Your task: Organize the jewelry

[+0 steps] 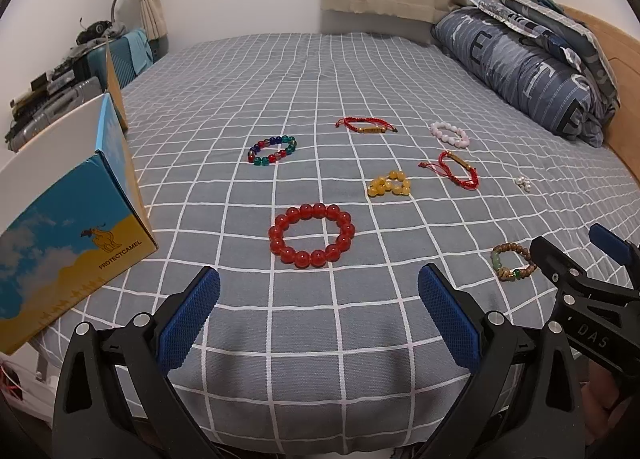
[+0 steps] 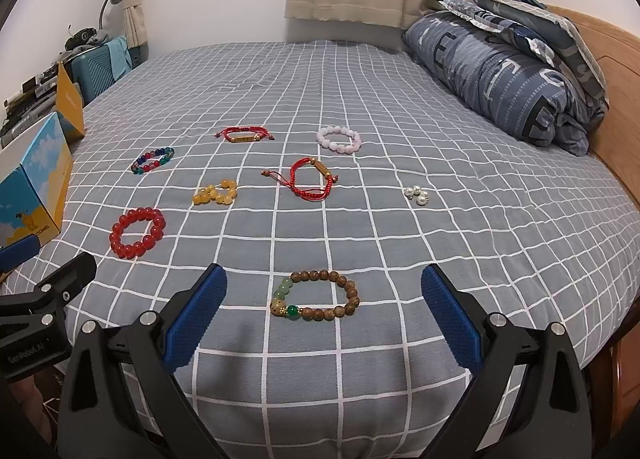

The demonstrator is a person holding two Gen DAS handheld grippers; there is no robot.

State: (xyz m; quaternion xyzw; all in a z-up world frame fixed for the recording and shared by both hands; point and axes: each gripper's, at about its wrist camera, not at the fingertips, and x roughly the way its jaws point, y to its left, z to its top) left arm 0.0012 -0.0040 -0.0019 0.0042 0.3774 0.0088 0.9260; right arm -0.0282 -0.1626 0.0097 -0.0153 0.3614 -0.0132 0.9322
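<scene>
Seven bracelets are seen spread on the checked bed [image 1: 280, 71] from the left wrist; the left tool [image 1: 319, 285] is held wide open and empty, just short of the red bead bracelet [image 1: 311, 235], with an open box [image 1: 76, 219] at its left. From the right wrist, the right tool [image 2: 324, 283] is likewise spread wide, gripping nothing, the wooden bead bracelet [image 2: 316, 295] lying between its fingers; small pearls [image 2: 417, 193] are noted farther off.

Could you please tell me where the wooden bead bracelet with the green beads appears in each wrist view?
Left wrist view: wooden bead bracelet lies far right, beside the right gripper.
Right wrist view: low centre, ahead of the open fingers.
Shared landmark: big red bead bracelet.
</scene>
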